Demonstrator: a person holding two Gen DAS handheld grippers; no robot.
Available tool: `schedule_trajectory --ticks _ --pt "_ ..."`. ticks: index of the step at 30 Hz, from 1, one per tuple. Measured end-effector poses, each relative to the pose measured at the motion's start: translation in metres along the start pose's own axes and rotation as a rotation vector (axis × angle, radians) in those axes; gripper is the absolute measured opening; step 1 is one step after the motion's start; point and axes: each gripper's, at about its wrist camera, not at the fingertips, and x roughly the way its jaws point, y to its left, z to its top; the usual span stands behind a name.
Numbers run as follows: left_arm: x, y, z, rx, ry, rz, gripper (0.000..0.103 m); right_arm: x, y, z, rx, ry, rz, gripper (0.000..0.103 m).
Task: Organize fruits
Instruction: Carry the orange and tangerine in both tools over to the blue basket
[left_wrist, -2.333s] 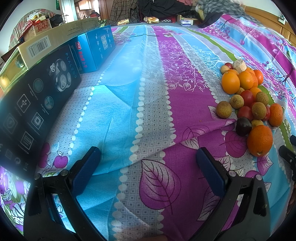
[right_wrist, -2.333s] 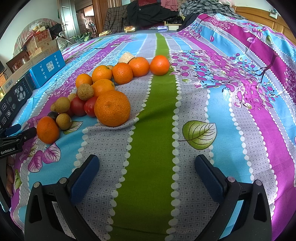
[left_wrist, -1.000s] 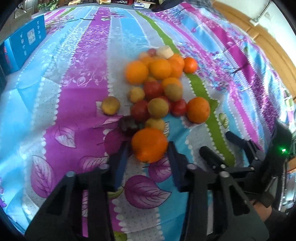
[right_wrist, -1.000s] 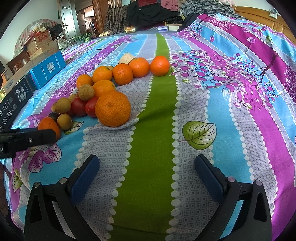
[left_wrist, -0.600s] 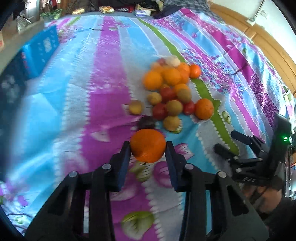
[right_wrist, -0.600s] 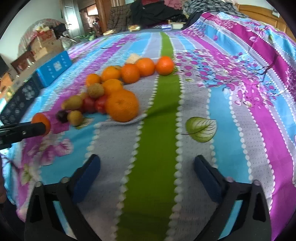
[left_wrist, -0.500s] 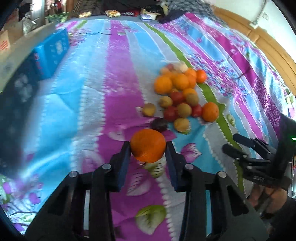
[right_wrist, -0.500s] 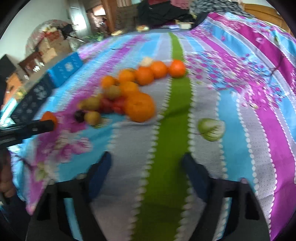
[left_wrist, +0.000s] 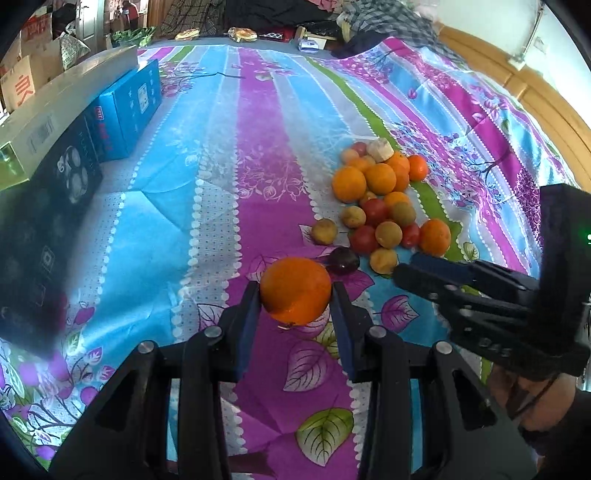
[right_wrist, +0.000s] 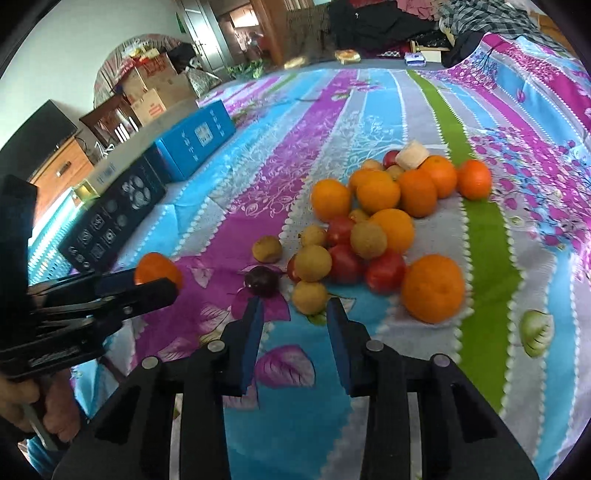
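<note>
My left gripper (left_wrist: 295, 295) is shut on an orange (left_wrist: 295, 290) and holds it above the striped bedsheet, left of the fruit pile (left_wrist: 384, 206). The same orange (right_wrist: 158, 272) shows in the right wrist view, held by the left gripper (right_wrist: 147, 284). My right gripper (right_wrist: 294, 314) is partly closed with nothing between its fingers; a small yellow-brown fruit (right_wrist: 309, 297) lies just beyond the tips, next to a dark plum (right_wrist: 263, 282). The pile holds several oranges, red tomatoes and brown round fruits. In the left wrist view the right gripper (left_wrist: 410, 267) reaches in from the right.
A black box (left_wrist: 44, 221), a blue box (left_wrist: 125, 110) and a long pale box (left_wrist: 48, 122) line the bed's left edge. A pale chunk (right_wrist: 413, 155) sits at the pile's far end. Clothes and cartons lie beyond the bed.
My left gripper has lifted the orange and carried it left, away from the pile. My right gripper has narrowed its jaws and moved left toward the pile's near edge.
</note>
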Motion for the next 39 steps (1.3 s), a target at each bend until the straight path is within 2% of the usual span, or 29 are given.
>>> schedule_trajectory --ticks 6,10,13,16,20,24,28,39 --pt "0.006 0.0 0.003 0.0 0.012 -0.012 0.038 0.02 0.004 0.006 -0.011 0.02 -0.05 0.038" --pt "0.007 0.0 0.004 -0.004 0.014 -0.015 0.038 0.03 0.0 0.0 -0.005 0.047 -0.082 0.026" --pt "0.006 0.0 0.005 -0.007 0.017 -0.005 0.038 0.025 0.0 -0.001 -0.004 0.04 -0.088 0.026" --pt "-0.004 -0.006 0.008 0.015 -0.003 0.011 0.038 0.003 0.006 -0.001 -0.024 0.004 -0.101 0.026" --pt "-0.028 -0.015 0.019 0.039 -0.047 0.035 0.038 -0.039 0.013 0.005 -0.011 -0.061 -0.167 0.026" --pt "-0.06 -0.023 0.034 0.051 -0.109 0.078 0.038 -0.09 0.02 0.021 0.013 -0.153 -0.254 0.026" --pt "-0.092 -0.024 0.051 0.041 -0.172 0.114 0.038 -0.123 0.029 0.042 0.004 -0.198 -0.3 0.026" --pt "-0.146 -0.008 0.076 -0.014 -0.247 0.141 0.038 -0.165 0.072 0.091 -0.063 -0.254 -0.282 0.026"
